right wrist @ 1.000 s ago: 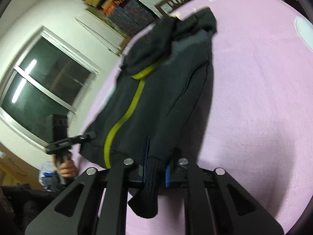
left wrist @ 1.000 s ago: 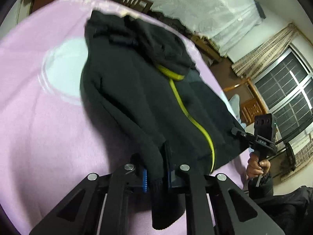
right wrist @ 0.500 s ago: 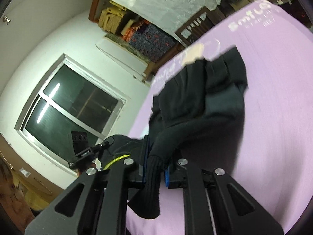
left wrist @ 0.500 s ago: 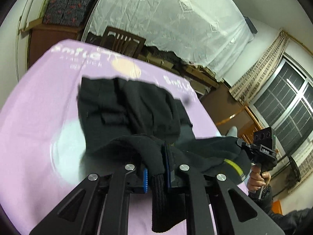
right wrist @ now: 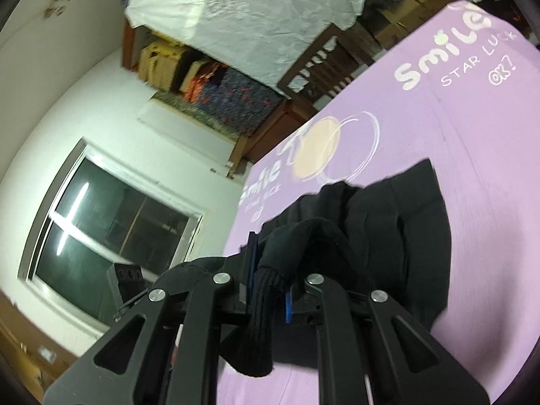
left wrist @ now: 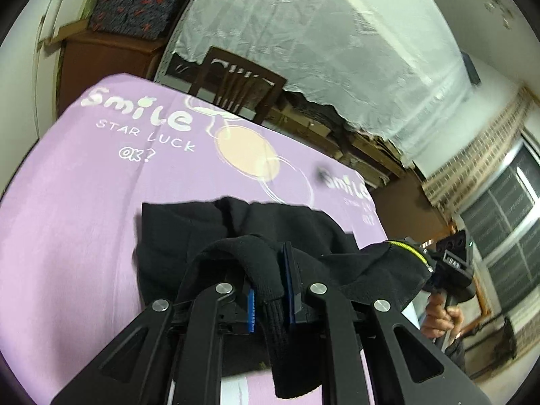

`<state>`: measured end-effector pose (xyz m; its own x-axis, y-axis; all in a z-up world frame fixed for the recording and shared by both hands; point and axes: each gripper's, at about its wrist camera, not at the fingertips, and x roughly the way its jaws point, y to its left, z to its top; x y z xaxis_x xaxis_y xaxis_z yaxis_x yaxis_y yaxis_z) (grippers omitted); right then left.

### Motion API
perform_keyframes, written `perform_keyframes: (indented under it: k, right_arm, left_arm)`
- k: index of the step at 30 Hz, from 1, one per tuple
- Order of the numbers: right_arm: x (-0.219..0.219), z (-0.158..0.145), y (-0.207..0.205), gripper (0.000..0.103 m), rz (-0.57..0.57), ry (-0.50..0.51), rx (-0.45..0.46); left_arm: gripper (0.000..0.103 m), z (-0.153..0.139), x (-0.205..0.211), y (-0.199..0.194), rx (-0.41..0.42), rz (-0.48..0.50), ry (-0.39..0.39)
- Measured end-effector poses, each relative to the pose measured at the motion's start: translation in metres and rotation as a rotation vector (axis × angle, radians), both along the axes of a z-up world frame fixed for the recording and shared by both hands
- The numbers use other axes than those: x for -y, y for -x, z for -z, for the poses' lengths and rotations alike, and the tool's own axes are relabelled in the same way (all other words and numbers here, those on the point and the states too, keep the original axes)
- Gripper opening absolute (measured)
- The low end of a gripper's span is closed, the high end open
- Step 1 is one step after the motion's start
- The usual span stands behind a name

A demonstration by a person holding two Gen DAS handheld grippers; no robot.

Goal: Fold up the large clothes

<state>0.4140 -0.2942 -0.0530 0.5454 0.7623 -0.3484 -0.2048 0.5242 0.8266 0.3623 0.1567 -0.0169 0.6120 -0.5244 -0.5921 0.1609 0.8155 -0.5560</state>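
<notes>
Cuffs of the black zip hoodie (left wrist: 236, 233) are pinched tight, one in each gripper. Left gripper (left wrist: 271, 290) squeezes a ribbed cuff (left wrist: 280, 330) that hangs down at 6 o'clock. Right gripper (right wrist: 270, 280) squeezes the other cuff (right wrist: 260, 317). Most of the hoodie lies bunched on the purple blanket (left wrist: 67, 202). A wooden chair (left wrist: 236, 87) stands at 12 o'clock.

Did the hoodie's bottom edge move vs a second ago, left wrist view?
Yes. The black hoodie has been folded: its held hem is carried toward the "Smile" print end of the purple blanket, covering the zipper front.
</notes>
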Motion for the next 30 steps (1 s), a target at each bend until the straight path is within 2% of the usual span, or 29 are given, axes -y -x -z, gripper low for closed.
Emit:
perform_keyframes:
  k: [6,11,14,15,16,17,18,19,20,22,23,25,26,28,30]
  right_arm:
    - [-0.003,0.057,-0.053,0.012,0.080,-0.039,-0.104]
    - [-0.005,0.099,-0.065,0.010,0.099,-0.018,-0.177]
    - [-0.004,0.105,-0.067,0.012,0.094,-0.029,-0.183]
    - [-0.005,0.104,-0.067,0.015,0.088,-0.029,-0.178]
    - [-0.004,0.101,-0.064,0.022,0.077,-0.032,-0.165]
    - [-0.003,0.094,-0.060,0.035,0.064,-0.041,-0.138]
    - [-0.001,0.086,-0.054,0.043,0.059,-0.046,-0.117]
    - [0.002,0.077,-0.050,0.055,0.051,-0.055,-0.086]
    - [0.006,0.065,-0.045,0.059,0.041,-0.063,-0.040]
    - [0.014,0.049,-0.039,0.064,0.045,-0.073,0.022]
    - [0.019,0.041,-0.036,0.067,0.056,-0.081,0.051]
    - [0.025,0.037,-0.034,0.067,0.074,-0.078,0.060]
    - [0.026,0.039,-0.035,0.067,0.088,-0.056,0.056]
    - [0.023,0.042,-0.037,0.067,0.109,-0.003,0.040]
    - [0.018,0.049,-0.040,0.067,0.128,0.091,0.012]
  left_arm:
    - [0.013,0.055,-0.008,-0.060,-0.115,-0.036,0.035]
    - [0.013,0.096,-0.009,-0.078,-0.180,-0.035,0.057]
    - [0.014,0.096,-0.013,-0.077,-0.181,-0.032,0.072]
    - [0.014,0.093,-0.013,-0.075,-0.178,-0.033,0.068]
    - [0.016,0.088,-0.013,-0.072,-0.171,-0.033,0.060]
    - [0.022,0.078,-0.012,-0.068,-0.150,-0.026,0.053]
    - [0.028,0.069,-0.011,-0.064,-0.130,-0.016,0.055]
    - [0.049,0.059,-0.011,-0.060,-0.104,-0.008,0.061]
    - [0.067,0.045,-0.014,-0.054,-0.061,-0.014,0.072]
    - [0.079,0.025,-0.018,-0.042,0.014,-0.052,0.067]
    - [0.080,0.018,-0.018,-0.038,0.049,-0.055,0.054]
    - [0.081,0.014,-0.015,-0.038,0.067,-0.060,0.007]
    - [0.081,0.017,-0.013,-0.040,0.064,-0.076,-0.031]
    - [0.081,0.030,-0.010,-0.047,0.030,-0.087,-0.056]
    - [0.080,0.041,-0.007,-0.056,-0.008,-0.101,-0.074]
